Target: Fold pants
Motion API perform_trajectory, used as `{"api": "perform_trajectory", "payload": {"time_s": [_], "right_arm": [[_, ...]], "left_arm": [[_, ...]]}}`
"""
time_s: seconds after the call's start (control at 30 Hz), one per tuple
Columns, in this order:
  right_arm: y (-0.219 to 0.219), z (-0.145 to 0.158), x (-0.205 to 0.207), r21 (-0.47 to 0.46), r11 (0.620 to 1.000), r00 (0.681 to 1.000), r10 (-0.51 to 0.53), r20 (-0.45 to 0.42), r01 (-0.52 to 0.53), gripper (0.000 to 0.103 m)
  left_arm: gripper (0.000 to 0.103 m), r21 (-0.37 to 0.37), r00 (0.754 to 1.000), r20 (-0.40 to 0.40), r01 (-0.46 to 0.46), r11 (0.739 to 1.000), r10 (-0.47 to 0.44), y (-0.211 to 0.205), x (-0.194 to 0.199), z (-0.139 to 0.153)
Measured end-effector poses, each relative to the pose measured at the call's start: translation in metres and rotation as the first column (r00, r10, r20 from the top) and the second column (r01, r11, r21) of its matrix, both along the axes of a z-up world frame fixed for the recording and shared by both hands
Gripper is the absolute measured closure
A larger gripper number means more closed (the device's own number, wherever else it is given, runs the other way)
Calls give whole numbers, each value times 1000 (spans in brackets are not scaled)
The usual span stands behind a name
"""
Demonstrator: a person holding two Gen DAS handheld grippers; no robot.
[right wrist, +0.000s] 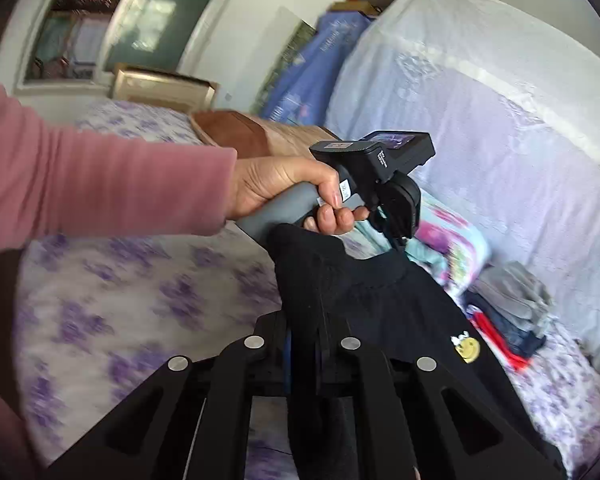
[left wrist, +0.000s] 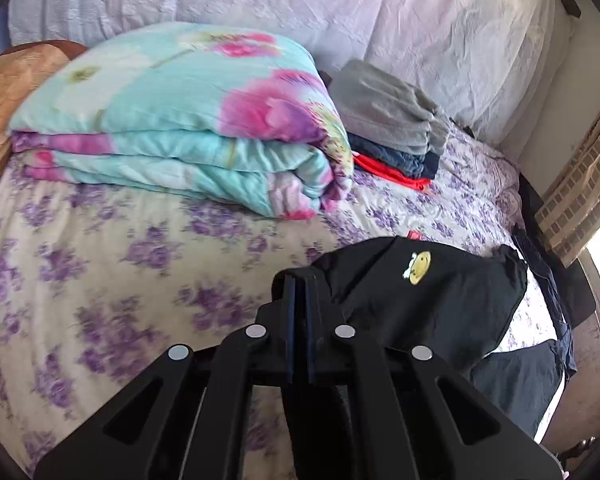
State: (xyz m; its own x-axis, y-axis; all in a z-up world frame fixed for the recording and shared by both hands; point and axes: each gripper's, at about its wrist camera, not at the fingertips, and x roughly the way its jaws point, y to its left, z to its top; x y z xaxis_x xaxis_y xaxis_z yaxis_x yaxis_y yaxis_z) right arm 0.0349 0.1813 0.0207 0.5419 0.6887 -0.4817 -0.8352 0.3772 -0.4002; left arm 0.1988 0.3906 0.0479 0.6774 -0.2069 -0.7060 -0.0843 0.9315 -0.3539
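the black pants (left wrist: 428, 300) hang lifted off the bed between the two grippers, a small yellow smiley patch (left wrist: 417, 267) on the cloth facing up. in the left wrist view the left gripper (left wrist: 300, 280) has its jaws clenched together with an edge of the black cloth bunched at the tips; the far edge of the pants sags down to the right toward a dark garment (left wrist: 520, 384) that lies at the bed's right edge. in the right wrist view the right gripper (right wrist: 304, 320) is clamped on a fold of the pants (right wrist: 360, 300), the cloth running up and away from its tips to the other gripper, whose grey handle sits in the person's left hand (right wrist: 284, 192) below a pink sleeve (right wrist: 100, 184).

the bed sheet (left wrist: 100, 280), pale with purple flowers, lies bare to the left of the left gripper, a wide flat stretch. behind it a folded floral quilt (left wrist: 180, 120) in aqua and pink lies across the bed, and just beside its right end stands a stack of folded clothes (left wrist: 396, 132), grey on top, dark blue under it, red at the bottom. the stack and the quilt touch or nearly so. a pale lilac cover (left wrist: 340, 8) rises behind both. a tan pillow (left wrist: 8, 92) shows at the far left. the right side of the bed ends at a wall.
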Motion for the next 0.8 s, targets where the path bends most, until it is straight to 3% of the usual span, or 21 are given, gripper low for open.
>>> {"api": "perform_trajectory", "payload": {"time_s": [0.13,0.17,0.2,0.23,0.27,0.3,0.33,0.37,0.4,0.43,0.47,0.5,0.53,0.6,0.67,0.73,0.8], "right_arm": [[14,-18,-1,-8,997,992,72,-108,-73,95],[20,-28,1,-33,996,986,77,-146,-82,90],[26,-42,4,-73,993,977,79,-196,-94,82],[28,-49,5,-91,990,970,80,-229,-103,73],[28,-54,6,-104,989,962,78,-262,-109,54],[25,-53,6,-100,989,957,79,-278,-111,51],[16,-45,5,-67,992,954,88,-288,-111,50],[6,-37,5,-30,994,952,93,-293,-106,42],[-6,-28,6,7,996,952,86,-294,-88,29],[-22,-18,9,46,998,955,64,-291,-53,24],[-37,-12,13,69,998,956,35,-291,-16,15],[-54,-7,19,82,996,954,-8,-301,34,13],[-68,-5,24,84,993,951,-48,-306,77,10],[-99,-3,36,80,977,940,-167,-299,199,8],[-125,-2,52,79,947,908,-272,-320,312,8],[-157,-4,74,83,883,837,-403,-370,462,8],[-183,-14,94,75,830,760,-465,-454,552,8]], "left_arm": [[99,42,997,-36,-69,997,70,13,-25,-18],[98,49,994,-63,-89,995,92,18,-27,-30],[99,93,987,-91,-123,988,132,21,-29,-42],[99,194,971,-119,-182,964,208,24,-29,-57],[99,251,959,-144,-202,947,243,29,-28,-69],[98,269,951,-169,-208,940,259,33,-28,-76],[98,247,944,-180,-229,942,276,41,-32,-78],[98,209,941,-174,-253,945,290,47,-38,-72],[88,189,939,-161,-272,944,303,50,-43,-64],[62,174,940,-121,-298,939,320,52,-53,-48],[46,173,938,-84,-319,932,336,51,-60,-36],[20,176,934,-45,-343,923,355,47,-68,-23],[14,167,930,2,-362,917,367,39,-78,-8],[14,134,951,56,-308,942,303,10,-91,15],[14,107,976,83,-210,972,202,-25,-98,27],[13,100,990,94,-113,989,103,-64,-101,31],[13,92,996,93,-9,996,0,-101,-103,25]]}}
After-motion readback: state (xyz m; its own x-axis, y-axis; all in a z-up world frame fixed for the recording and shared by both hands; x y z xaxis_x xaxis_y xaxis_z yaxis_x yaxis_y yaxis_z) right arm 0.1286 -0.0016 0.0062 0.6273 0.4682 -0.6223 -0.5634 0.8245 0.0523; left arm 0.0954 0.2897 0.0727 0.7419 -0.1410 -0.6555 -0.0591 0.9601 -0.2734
